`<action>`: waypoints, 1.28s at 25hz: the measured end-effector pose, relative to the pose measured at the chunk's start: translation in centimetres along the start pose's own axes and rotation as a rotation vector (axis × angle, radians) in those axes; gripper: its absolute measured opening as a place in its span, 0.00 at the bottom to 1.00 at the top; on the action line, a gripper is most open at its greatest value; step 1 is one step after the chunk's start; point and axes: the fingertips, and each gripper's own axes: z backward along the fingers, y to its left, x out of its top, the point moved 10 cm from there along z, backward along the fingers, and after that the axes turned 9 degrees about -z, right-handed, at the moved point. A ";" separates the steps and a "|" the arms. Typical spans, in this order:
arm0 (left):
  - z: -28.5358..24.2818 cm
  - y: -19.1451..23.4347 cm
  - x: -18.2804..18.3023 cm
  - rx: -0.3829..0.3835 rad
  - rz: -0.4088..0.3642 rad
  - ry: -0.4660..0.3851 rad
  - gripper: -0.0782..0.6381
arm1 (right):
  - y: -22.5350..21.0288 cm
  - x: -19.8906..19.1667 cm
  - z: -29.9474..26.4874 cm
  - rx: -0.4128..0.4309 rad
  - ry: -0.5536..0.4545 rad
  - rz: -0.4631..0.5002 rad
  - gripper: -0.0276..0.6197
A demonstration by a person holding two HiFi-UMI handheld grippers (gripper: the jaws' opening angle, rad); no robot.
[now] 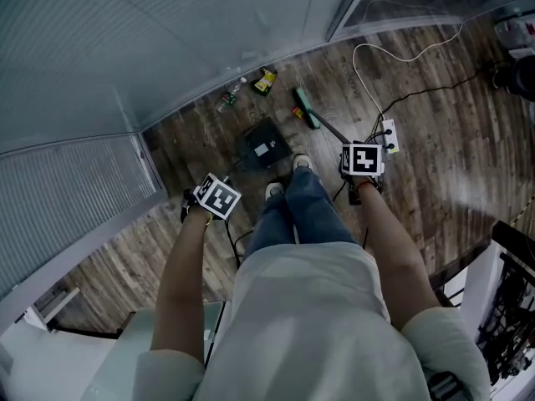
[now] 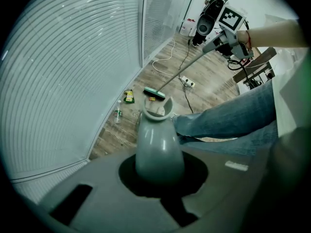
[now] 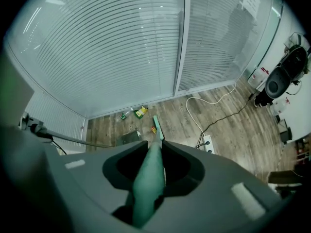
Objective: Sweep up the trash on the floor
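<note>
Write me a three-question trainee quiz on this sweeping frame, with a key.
1. True or false: the right gripper has its jaws shut on the broom handle.
2. Short answer: what does the left gripper hold?
3. Multiple choice: the plastic bottle lies (A) on the floor by the glass wall, (B) under the broom head, (C) on a chair.

Key: 1 true; 2 the dustpan, by its handle; 3 A.

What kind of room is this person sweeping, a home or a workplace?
Most likely an office or a lab, not a home. The walls are glass partitions with blinds, the wood-plank floor is bare, and a power strip lies out on it.
</note>
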 end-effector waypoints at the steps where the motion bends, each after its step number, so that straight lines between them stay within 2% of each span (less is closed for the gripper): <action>1: -0.1 -0.1 0.0 0.001 0.000 0.000 0.12 | 0.3 -0.4 0.0 0.003 0.003 0.006 0.20; 9: -0.1 -0.5 0.5 -0.001 0.013 0.005 0.12 | 2.2 -2.3 0.6 0.073 0.044 0.011 0.20; 18: -0.4 -0.6 0.8 0.000 0.023 0.004 0.12 | 5.1 -3.7 1.1 0.135 0.092 0.140 0.20; 22: -0.3 -0.6 0.6 0.004 0.028 0.004 0.12 | 5.7 -4.0 1.4 0.147 0.098 0.165 0.20; 25: -0.3 -0.7 0.7 0.007 0.033 0.002 0.12 | 5.7 -3.8 1.6 0.152 0.099 0.164 0.20; 32: -0.4 -0.7 0.3 0.009 0.041 -0.001 0.12 | 5.6 -4.1 1.9 0.196 0.127 0.098 0.20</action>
